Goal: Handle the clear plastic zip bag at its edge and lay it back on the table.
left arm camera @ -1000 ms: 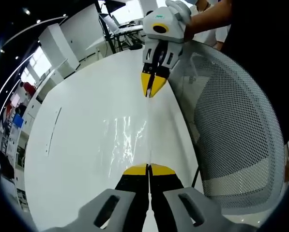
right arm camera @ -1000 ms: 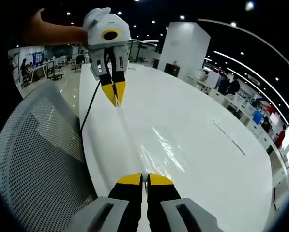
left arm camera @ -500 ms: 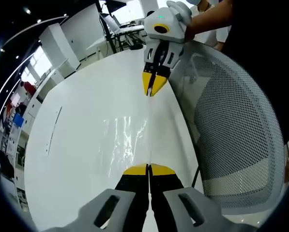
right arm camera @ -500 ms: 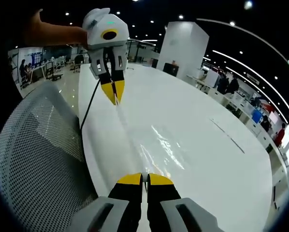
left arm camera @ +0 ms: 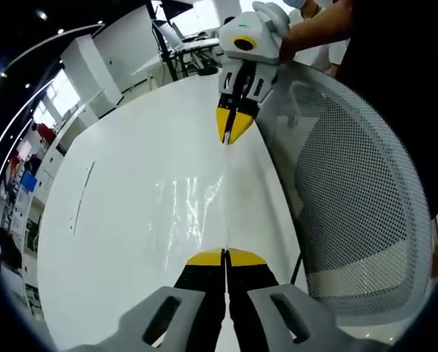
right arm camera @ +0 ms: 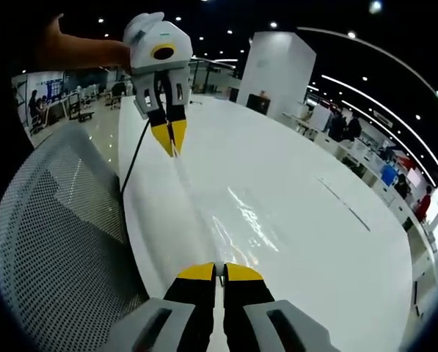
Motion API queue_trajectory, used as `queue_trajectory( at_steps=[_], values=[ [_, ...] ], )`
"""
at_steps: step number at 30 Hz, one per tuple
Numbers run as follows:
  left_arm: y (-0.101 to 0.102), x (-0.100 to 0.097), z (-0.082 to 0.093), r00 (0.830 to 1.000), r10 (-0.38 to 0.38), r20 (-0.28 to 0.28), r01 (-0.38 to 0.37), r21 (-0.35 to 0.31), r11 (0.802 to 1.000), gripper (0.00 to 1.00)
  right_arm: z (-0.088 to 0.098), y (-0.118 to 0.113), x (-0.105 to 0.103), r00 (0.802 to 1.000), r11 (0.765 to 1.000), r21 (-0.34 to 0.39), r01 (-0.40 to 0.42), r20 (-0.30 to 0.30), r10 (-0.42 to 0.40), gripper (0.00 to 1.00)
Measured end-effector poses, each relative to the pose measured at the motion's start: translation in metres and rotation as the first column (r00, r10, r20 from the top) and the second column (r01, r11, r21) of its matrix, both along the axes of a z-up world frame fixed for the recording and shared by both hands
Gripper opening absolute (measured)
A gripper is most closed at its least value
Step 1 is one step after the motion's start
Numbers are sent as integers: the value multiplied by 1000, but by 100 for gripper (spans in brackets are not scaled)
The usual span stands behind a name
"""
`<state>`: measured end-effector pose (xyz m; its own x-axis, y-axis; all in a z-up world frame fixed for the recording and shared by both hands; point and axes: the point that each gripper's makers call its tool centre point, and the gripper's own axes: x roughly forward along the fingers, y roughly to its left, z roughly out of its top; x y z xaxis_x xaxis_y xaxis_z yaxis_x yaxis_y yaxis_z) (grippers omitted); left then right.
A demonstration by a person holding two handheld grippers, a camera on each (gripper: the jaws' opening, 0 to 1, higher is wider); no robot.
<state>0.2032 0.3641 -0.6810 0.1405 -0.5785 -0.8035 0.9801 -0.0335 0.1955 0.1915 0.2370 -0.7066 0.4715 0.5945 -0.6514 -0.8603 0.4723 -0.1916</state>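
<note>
Fingertips of both grippers are pressed together on the edge of a clear plastic bag. In the left gripper view, our left gripper [left arm camera: 226, 257] sits at six o'clock, its yellow tips pinched on the near end of the bag's edge, while the right gripper [left arm camera: 232, 136] shows at twelve o'clock, tips pinched on the far end. The bag [left arm camera: 196, 209] is stretched between them, hanging or lying just above the white table [left arm camera: 116, 220]; we cannot tell whether its lower part already touches the surface. A mesh chair back [left arm camera: 358, 198] stands at three o'clock.

In the right gripper view, the right gripper [right arm camera: 219, 271] is at six o'clock and the left gripper [right arm camera: 169, 145] near eleven o'clock, with the glinting bag [right arm camera: 237, 224] between them over the table [right arm camera: 314, 242].

We judge this to be the holding step, before the bag is laid down. The next move calls for lowering both ends evenly, then opening both tips.

The bag's long axis runs straight from one gripper to the other, along the table's near edge.
</note>
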Motion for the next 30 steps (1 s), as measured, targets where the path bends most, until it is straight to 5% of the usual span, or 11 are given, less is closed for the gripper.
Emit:
queue_trajectory(
  at_steps=[19, 30],
  values=[
    [-7, -4, 1, 995, -84, 50, 86, -29, 996, 0, -8, -10, -9, 998, 1000, -15, 11, -54, -12, 2],
    [-4, -7, -2, 995, -88, 48, 89, -14, 996, 0, 5, -11, -6, 995, 996, 79, 34, -101, -26, 13]
  ],
)
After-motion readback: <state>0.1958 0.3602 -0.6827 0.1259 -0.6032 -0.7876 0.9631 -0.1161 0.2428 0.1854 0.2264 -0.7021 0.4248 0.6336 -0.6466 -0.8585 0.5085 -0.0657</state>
